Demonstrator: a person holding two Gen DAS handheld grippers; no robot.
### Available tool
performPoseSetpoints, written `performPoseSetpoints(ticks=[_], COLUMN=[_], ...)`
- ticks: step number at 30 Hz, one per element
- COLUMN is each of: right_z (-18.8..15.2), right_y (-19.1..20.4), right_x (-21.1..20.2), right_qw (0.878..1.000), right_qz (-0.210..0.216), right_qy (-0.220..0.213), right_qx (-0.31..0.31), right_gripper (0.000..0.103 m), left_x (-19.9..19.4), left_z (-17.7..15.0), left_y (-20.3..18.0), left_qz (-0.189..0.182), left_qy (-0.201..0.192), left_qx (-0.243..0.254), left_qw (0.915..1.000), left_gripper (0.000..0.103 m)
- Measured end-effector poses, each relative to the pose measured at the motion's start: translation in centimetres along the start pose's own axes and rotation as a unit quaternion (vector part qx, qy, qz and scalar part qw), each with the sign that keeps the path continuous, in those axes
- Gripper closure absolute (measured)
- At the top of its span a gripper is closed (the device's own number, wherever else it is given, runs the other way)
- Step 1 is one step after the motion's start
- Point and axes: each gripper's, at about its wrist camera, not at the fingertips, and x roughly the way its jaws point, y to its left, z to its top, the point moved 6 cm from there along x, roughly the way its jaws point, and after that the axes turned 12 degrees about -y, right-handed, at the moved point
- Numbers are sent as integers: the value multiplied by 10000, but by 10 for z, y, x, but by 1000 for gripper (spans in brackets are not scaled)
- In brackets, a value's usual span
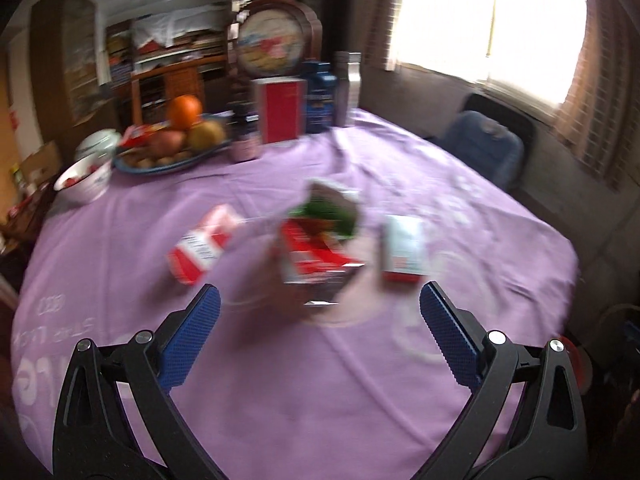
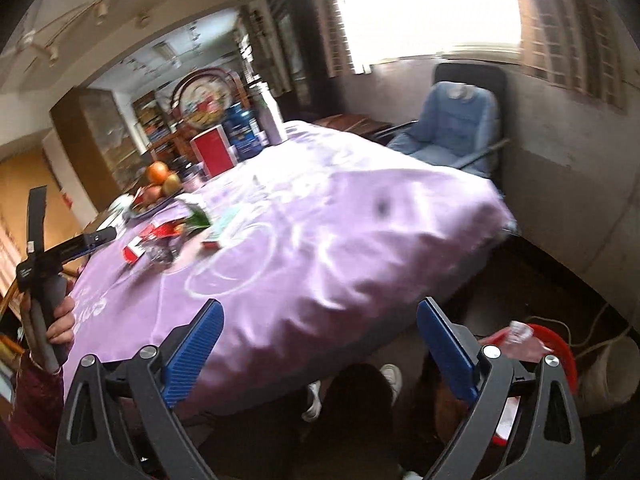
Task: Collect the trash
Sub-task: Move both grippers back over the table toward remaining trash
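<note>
Blurred trash lies mid-table on the purple tablecloth (image 1: 320, 380): a red and white carton (image 1: 200, 248), a crumpled red and green package pile (image 1: 320, 240) and a white box with a red end (image 1: 402, 250). My left gripper (image 1: 320, 291) hangs open just short of the pile, nothing between its blue pads. My right gripper (image 2: 320, 305) is open and empty over the table's near corner, far from the trash cluster (image 2: 160, 236). A red-rimmed bin (image 2: 560, 348) on the floor holds a plastic bottle (image 2: 518, 334). A hand (image 2: 62, 324) holds the left gripper's black frame (image 2: 60, 252).
At the table's far side stand a fruit plate (image 1: 172, 160), a white bowl (image 1: 82, 180), a dark jar (image 1: 243, 136), a red box (image 1: 280, 110), a blue container (image 1: 320, 96) and a steel bottle (image 1: 348, 88). A blue chair (image 2: 452, 128) sits by the window wall. Shoes (image 2: 390, 376) show under the table.
</note>
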Motion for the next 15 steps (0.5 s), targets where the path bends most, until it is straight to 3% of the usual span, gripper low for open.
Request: performPoseSetpoints(ticks=[8,12,15], right_z=[-3,-7,-8], right_y=[56,73,87], right_x=[48,76,100], right_qw=[9981,9964,9949], right_qz=[340,443,537], right_qy=[367,585,730], right_qx=[-347,-417,-451], right_gripper=[6,6,6], left_x=[41,68,82], left_z=[-20,-43,-59], left_y=[89,115,121], left_qz=[745,862,744], left_qy=[449,923,1320], left_qx=[-423,-703,-899], left_qw=[9953,9895,9844], left_gripper=[7,7,7])
